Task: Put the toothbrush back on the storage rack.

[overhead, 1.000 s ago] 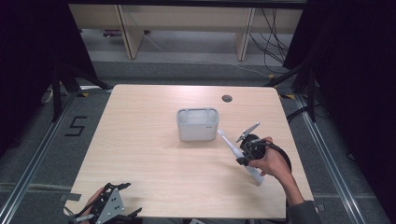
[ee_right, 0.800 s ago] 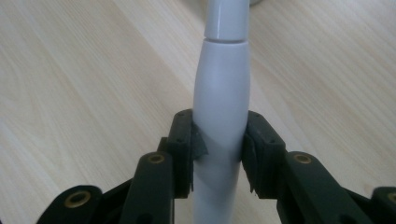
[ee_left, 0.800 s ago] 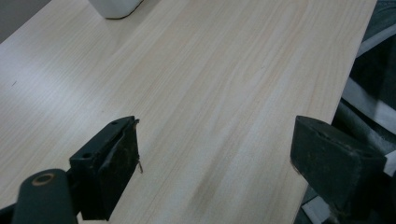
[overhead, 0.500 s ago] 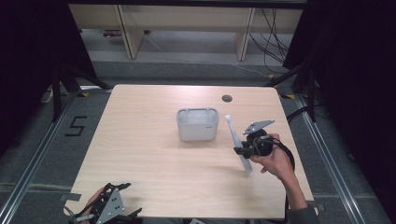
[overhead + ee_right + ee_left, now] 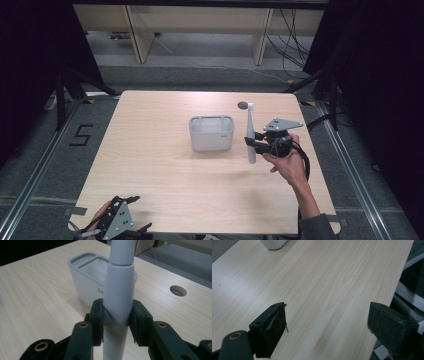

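Note:
A white electric toothbrush (image 5: 250,134) (image 5: 119,297) stands upright in the air, with my right gripper (image 5: 256,143) (image 5: 117,316) shut on its thick handle. Just to its left on the table sits a white holder (image 5: 212,133) (image 5: 85,281) with several open compartments in its top. In the right gripper view the holder is right behind the handle. My left gripper (image 5: 134,215) (image 5: 327,325) rests at the table's near left corner, jaws wide open over bare wood with nothing between them.
The pale wooden table (image 5: 150,165) has a round cable hole (image 5: 242,105) (image 5: 178,290) near its far edge, behind the toothbrush. Floor rails and dark curtains flank the table. A shelf unit (image 5: 200,30) stands beyond it.
My right gripper has lifted the toothbrush and turned it from a slant to upright, bringing it nearer the holder. The left gripper has stayed put.

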Motion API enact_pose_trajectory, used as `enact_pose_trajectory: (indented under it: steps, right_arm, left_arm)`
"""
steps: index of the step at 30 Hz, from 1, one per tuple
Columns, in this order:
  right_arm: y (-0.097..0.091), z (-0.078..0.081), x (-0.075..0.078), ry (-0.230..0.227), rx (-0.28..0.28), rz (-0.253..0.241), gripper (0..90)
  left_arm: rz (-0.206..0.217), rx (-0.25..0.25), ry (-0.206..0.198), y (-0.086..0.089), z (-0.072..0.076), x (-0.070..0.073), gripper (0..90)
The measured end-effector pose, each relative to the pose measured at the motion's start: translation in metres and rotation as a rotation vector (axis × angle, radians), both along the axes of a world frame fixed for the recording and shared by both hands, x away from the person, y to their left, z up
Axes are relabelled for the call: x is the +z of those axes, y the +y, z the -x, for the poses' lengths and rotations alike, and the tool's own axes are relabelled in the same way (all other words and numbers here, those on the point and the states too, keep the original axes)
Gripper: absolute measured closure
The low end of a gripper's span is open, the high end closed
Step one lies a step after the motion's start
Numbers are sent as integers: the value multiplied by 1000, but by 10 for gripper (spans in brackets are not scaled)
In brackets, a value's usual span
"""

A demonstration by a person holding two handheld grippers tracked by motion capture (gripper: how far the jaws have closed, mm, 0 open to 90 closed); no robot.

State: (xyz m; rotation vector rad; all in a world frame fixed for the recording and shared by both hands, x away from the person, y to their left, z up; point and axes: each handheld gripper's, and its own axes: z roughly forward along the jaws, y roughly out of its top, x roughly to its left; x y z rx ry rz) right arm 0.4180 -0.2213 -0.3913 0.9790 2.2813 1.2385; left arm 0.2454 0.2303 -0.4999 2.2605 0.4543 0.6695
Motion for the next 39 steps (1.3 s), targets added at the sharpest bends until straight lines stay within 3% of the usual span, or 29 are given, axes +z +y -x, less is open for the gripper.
enact_pose_trajectory:
  steps: [3,5,9,13,14,16,21,23,29,31,32,39]
  right_arm:
    - [1,-4,-1,-26,3,-23,668]
    - [1,-4,0,-15,-8,-28,668]
    - [5,-8,0,-43,0,-53,668]
    - [10,-12,4,-43,7,-61,668]
    - [13,-12,4,-42,-9,-82,668]
    - [17,-16,6,-55,21,-97,668]
    - [27,-20,9,-71,29,-102,668]
    - [32,-21,10,-67,22,-126,667]
    - [45,-26,16,-57,47,-157,667]
    - [47,-27,18,-62,51,-149,668]
    - [52,-28,21,-49,60,-162,668]
    - [67,-35,29,-54,71,-183,668]
  left_arm:
    - [-3,4,0,0,0,0,149]
    - [-4,2,1,0,0,0,149]
    - [-2,6,2,0,0,0,149]
    - [3,8,-6,0,0,-1,149]
    - [3,3,3,0,0,0,149]
    - [1,4,1,0,0,0,150]
    - [11,3,6,0,0,0,149]
    - [-5,2,1,0,-1,0,149]
    - [2,4,-1,0,0,0,149]
    - [16,4,6,0,0,0,149]
    - [0,5,-1,0,-1,0,150]
    - [-2,6,0,0,0,0,149]
